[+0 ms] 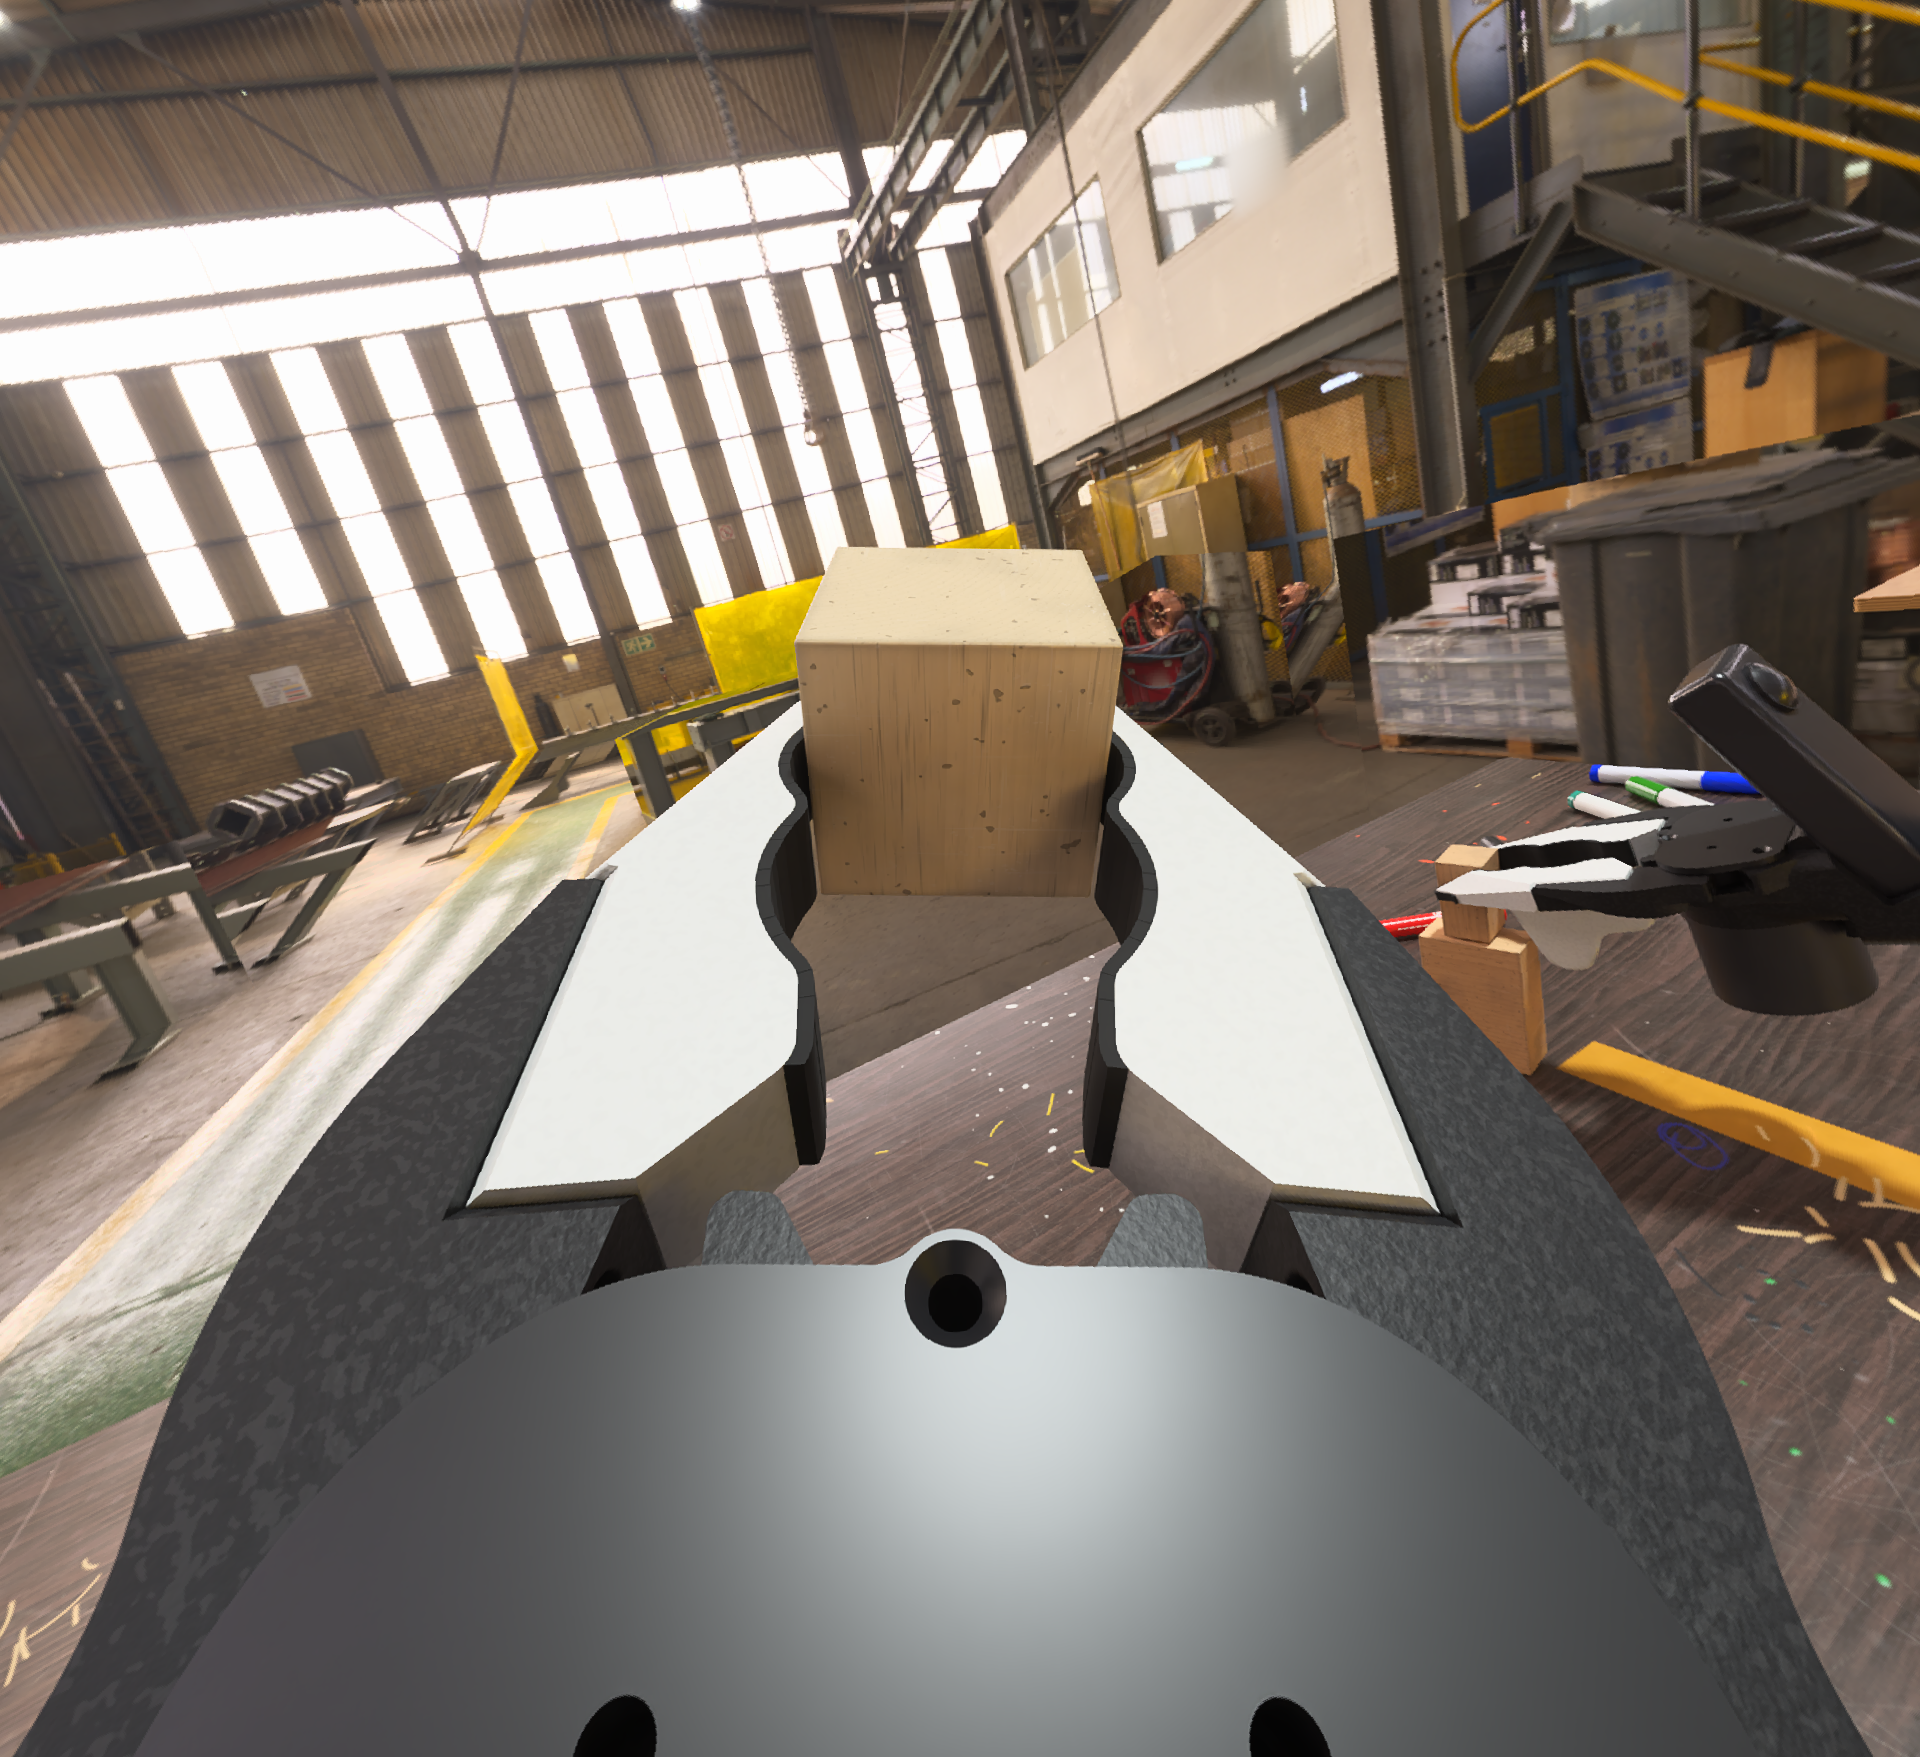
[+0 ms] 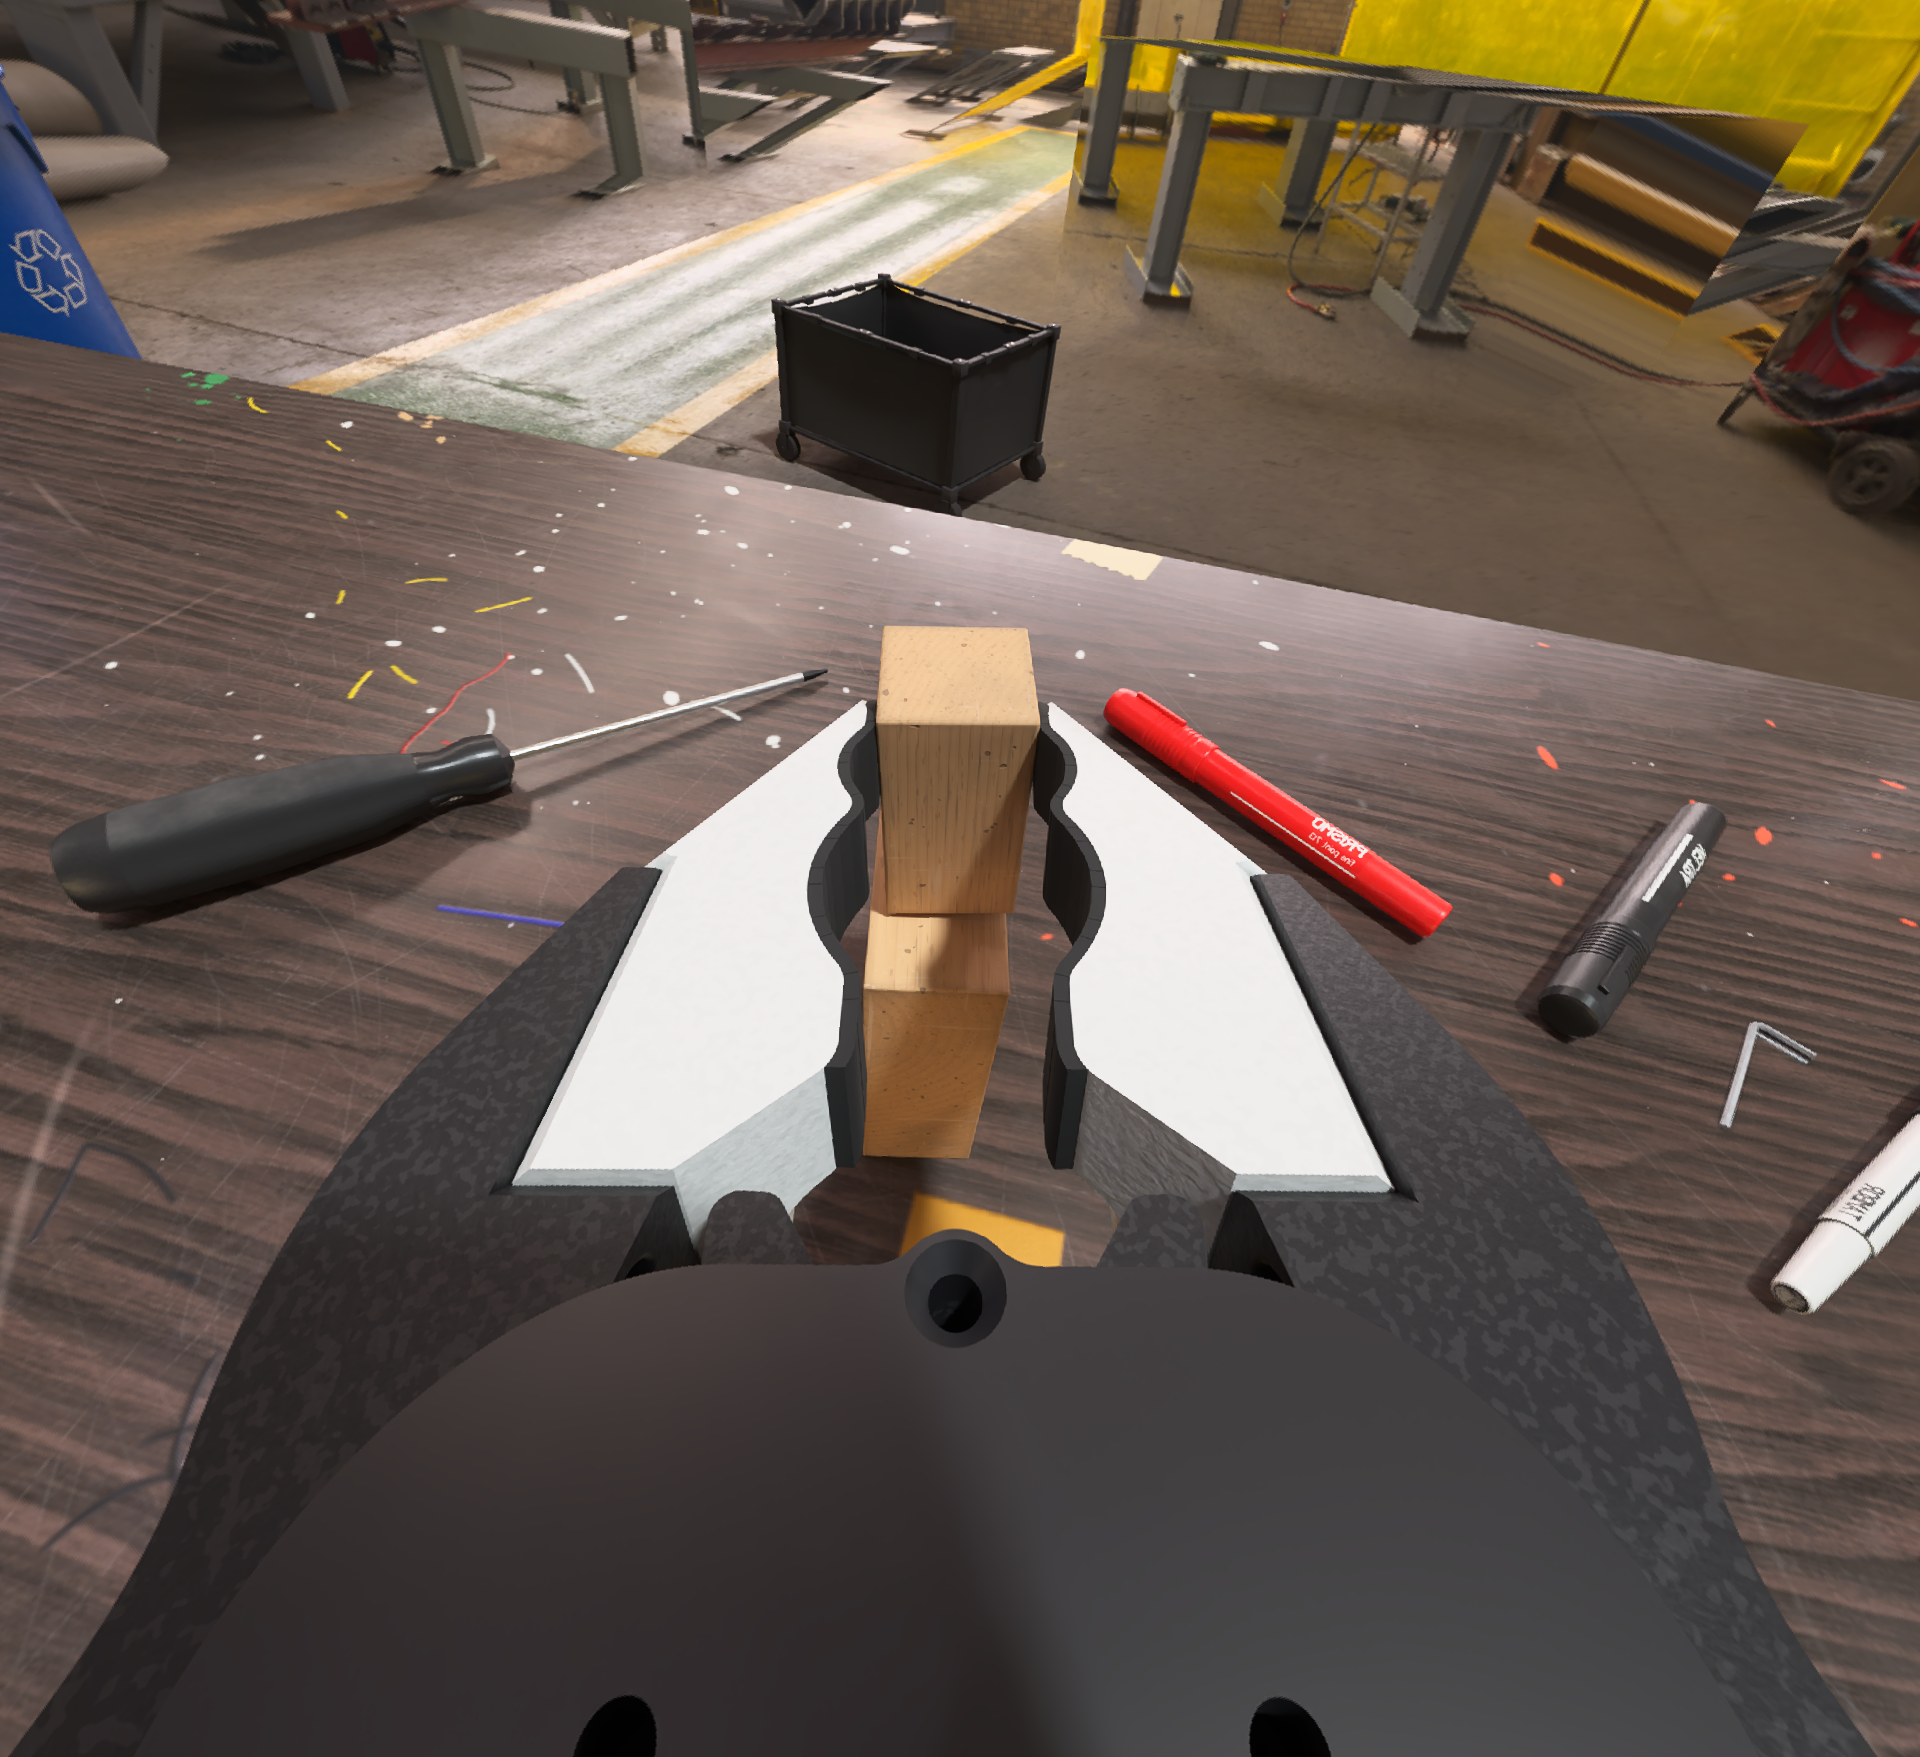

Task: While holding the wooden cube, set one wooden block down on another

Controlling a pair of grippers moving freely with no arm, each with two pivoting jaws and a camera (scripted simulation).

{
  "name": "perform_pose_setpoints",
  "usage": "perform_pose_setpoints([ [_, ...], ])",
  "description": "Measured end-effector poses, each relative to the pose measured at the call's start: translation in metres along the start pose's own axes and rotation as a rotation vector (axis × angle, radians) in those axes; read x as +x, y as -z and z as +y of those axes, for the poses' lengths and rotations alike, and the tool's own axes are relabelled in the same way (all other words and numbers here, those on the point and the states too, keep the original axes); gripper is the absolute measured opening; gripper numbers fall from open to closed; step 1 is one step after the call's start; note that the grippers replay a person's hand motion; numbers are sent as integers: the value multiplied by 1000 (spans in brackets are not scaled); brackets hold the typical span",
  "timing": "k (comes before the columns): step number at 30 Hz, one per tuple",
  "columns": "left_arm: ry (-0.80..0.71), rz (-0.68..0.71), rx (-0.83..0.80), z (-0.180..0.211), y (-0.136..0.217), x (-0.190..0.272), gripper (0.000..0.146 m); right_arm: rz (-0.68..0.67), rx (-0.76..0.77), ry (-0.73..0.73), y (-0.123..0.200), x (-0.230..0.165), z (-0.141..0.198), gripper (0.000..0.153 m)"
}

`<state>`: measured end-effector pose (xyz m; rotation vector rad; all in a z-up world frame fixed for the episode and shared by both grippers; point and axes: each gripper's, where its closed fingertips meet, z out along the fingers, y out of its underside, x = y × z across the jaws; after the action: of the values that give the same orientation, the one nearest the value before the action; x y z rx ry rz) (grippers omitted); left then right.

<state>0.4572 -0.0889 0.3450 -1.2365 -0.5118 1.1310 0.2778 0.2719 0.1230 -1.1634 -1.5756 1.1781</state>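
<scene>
Between my left claw's fingers sits the wooden cube, pale, clamped on both side faces and lifted clear of the dark bench. Off to the right in that view, my right claw reaches over a small stack of blocks. From the right wrist: right claw closed on the upper wooden block, both pads pressing its sides. Lower wooden block stands directly beneath, on the bench; upper one appears seated on it, slightly offset, though contact is hard to confirm. Screwdriver lies left of the stack. Red marker just right, black marker farther right, hex key near it, white marker at the edge.
</scene>
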Motion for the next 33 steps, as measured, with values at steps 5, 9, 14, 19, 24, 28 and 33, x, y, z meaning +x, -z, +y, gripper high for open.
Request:
perform_pose_setpoints([
  [5,-4,4,-7,1,-1,1,52,0,-10,2,0,0,1,29],
  [9,-5,3,-7,1,-1,1,52,-2,-16,0,0,0,1,29],
  [14,-5,3,-7,1,-1,1,52,-4,-19,0,0,0,2,29],
  [19,-7,0,-37,6,-1,0,52,-2,-17,-1,0,0,2,32],
  [24,-7,-14,-132,22,0,-8,52,-2,-27,4,1,0,2,34],
  [28,-93,-118,-274,47,6,-33,52,-3,-44,24,5,1,1,37],
  [33,-106,-189,-621,114,25,-68,52,-21,-9,-6,15,3,-13,40],
])
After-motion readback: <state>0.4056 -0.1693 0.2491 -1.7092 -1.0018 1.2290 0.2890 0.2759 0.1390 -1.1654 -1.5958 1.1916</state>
